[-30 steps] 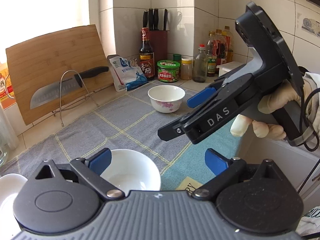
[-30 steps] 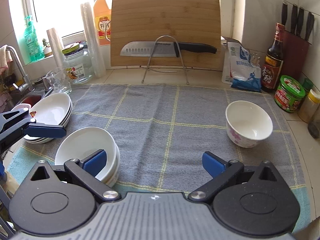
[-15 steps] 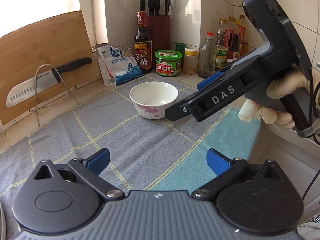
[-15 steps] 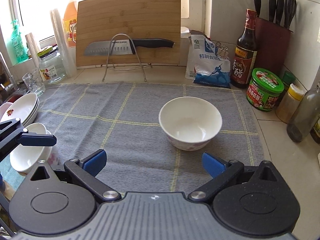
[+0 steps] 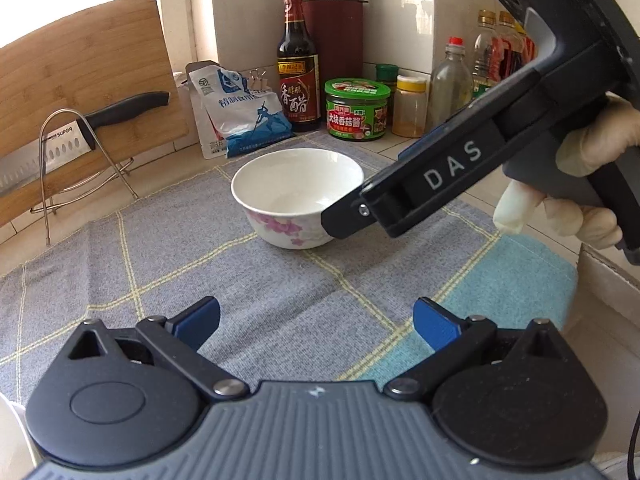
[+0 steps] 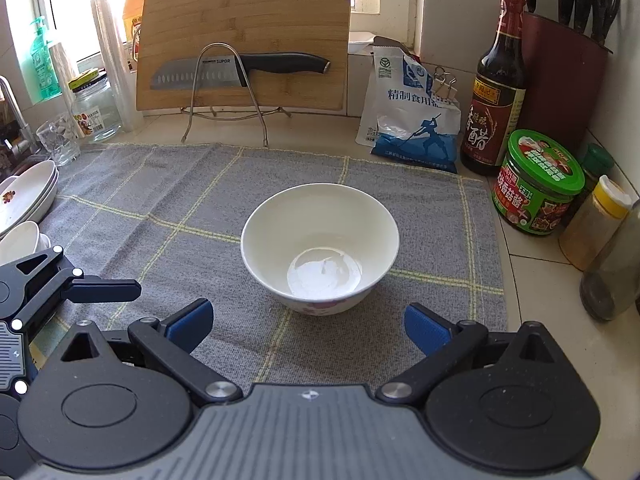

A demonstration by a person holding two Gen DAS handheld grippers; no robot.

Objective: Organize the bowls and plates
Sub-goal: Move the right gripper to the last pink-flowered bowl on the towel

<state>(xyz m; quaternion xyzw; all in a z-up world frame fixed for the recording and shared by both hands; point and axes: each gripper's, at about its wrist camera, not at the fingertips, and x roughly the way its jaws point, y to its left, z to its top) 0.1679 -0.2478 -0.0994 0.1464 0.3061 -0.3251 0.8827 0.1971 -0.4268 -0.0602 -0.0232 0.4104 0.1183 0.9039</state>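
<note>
On the bench: grey checked cloth [image 6: 168,208] spread over pale tile, a light blue cloth [image 5: 516,280] showing at its near right edge in the left wrist view.
Back wall: wooden cutting board [image 6: 248,28] leaning upright under a bright window, a knife [image 6: 240,69] lying across a wire stand [image 6: 224,92] in front of it.
Right corner: salt bag [image 6: 408,112], dark vinegar bottle [image 6: 496,92], green-lidded jar [image 6: 536,184], yellow-capped spice jar [image 6: 596,224], red knife block [image 6: 568,68] against white tiles.
Left side: glass jar [image 6: 94,108], drinking glass [image 6: 58,144], green soap bottle [image 6: 42,60], tap only partly visible.
Bowl [image 6: 320,246]: white with pink flowers on the outside, upright and empty, standing on the grey cloth toward its right half.
Other dishes: stacked plates [image 6: 28,192] at the cloth's left edge, stacked white bowls [image 6: 20,240] just in front of them, well apart from the lone bowl.
Right hand-held gripper [image 6: 308,326]: spread wide, nothing between the blue pads, pointing down at the bowl, which sits just ahead of and centred between the fingertips, not touched.
Left hand-held gripper [image 5: 316,322]: spread wide after just opening further, nothing between the pads, over bare cloth; bowl farther ahead, slightly left of centre.
Gloved hand [image 5: 580,184]: wrapped around the right device's handle, one black finger of it crossing in front of the bowl's right rim in the left wrist view.
</note>
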